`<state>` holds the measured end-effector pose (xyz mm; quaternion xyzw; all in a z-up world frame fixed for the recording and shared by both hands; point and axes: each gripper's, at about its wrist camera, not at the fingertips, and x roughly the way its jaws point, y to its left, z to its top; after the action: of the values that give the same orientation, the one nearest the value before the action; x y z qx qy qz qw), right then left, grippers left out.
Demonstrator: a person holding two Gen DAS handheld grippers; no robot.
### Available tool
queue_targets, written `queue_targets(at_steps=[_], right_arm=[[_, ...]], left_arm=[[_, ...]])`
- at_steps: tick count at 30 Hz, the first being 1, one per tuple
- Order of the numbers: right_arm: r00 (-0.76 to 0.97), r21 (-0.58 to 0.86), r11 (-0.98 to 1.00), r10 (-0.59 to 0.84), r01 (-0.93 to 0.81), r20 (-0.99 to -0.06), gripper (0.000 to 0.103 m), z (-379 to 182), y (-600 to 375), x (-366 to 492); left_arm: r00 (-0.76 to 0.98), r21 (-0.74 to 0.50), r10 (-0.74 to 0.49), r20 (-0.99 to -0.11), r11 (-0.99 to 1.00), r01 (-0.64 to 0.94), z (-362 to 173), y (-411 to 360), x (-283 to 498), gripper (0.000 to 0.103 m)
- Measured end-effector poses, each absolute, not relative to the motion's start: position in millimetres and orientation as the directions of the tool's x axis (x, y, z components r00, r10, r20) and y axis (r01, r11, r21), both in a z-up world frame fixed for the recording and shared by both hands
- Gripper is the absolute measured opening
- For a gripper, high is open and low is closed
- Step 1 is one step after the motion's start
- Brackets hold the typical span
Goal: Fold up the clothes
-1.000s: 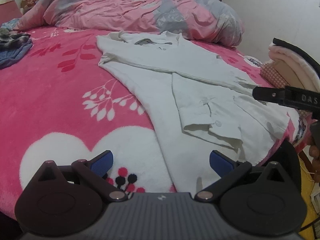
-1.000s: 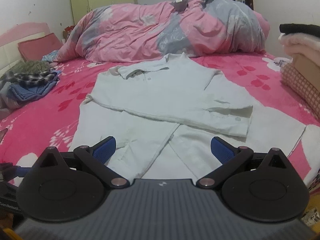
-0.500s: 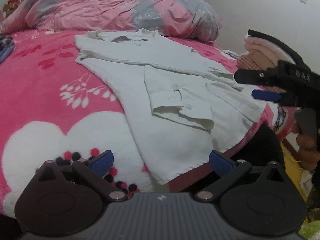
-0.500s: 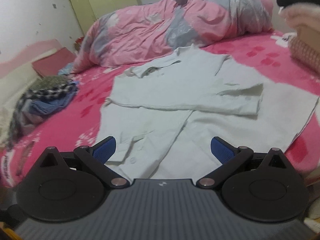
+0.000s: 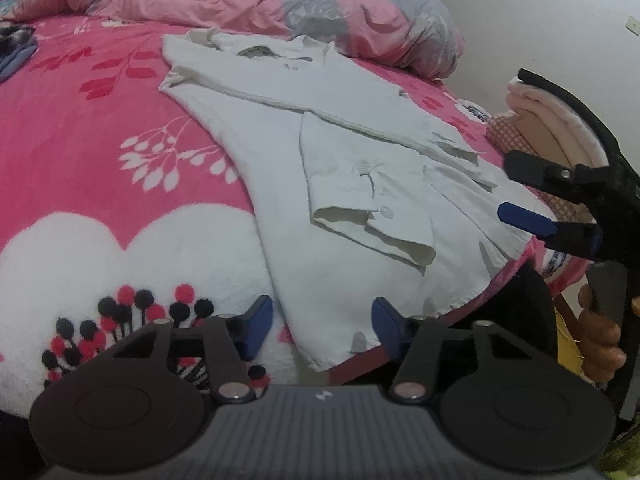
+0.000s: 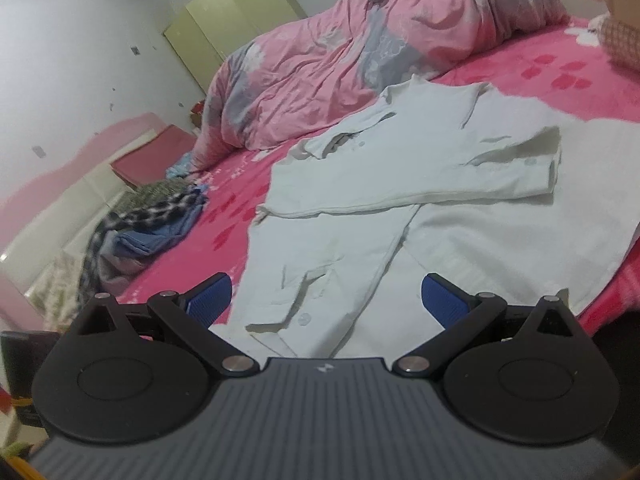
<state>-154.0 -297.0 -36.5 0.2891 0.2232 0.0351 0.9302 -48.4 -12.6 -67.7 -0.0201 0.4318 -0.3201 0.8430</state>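
While both sleeves lie crossed on the white shirt [image 5: 344, 184], left claw [image 5: 322, 326] and right claw [image 6: 326, 300] gape empty; pinching only the hem could spill them.

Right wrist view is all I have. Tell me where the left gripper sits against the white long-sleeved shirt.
Observer: The left gripper is open at the near hem corner of the white long-sleeved shirt. That corner shows between its fingertips; I cannot tell whether it touches.
Operator: Report my right gripper from outside.
Observer: The right gripper is open and empty, at the shirt's right edge.
Operator: Say what holds it.
Observer: A hand grips its handle, lower down.
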Motion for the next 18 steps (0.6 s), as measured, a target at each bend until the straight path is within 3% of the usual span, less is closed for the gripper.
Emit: queue_targets(at_steps=[1, 6, 11, 18], right_arm=[[0.900, 0.563, 0.825, 0.202, 0.056, -0.386, 0.102, -38, -298, -155], [0.900, 0.597, 0.801, 0.232, 0.038, -0.368, 0.102, -42, -300, -154], [0.898, 0.634, 0.773, 0.284, -0.007, -0.336, 0.102, -40, -299, -158], [0.859, 0.789, 0.613, 0.421, -0.031, -0.293, 0.096, -59, -296, -167]], left_arm=[[0.423, -0.313, -0.553, -0.718, 0.799, 0.514, -68, -13, -48, 0.046], [0.416, -0.344, -0.555, -0.721, 0.807, 0.481, -72, -15, -47, 0.012], [0.409, -0.394, -0.577, -0.707, 0.802, 0.449, -74, -11, -46, 0.004], [0.407, -0.466, -0.635, -0.656, 0.766, 0.442, -68, -4, -45, 0.003]])
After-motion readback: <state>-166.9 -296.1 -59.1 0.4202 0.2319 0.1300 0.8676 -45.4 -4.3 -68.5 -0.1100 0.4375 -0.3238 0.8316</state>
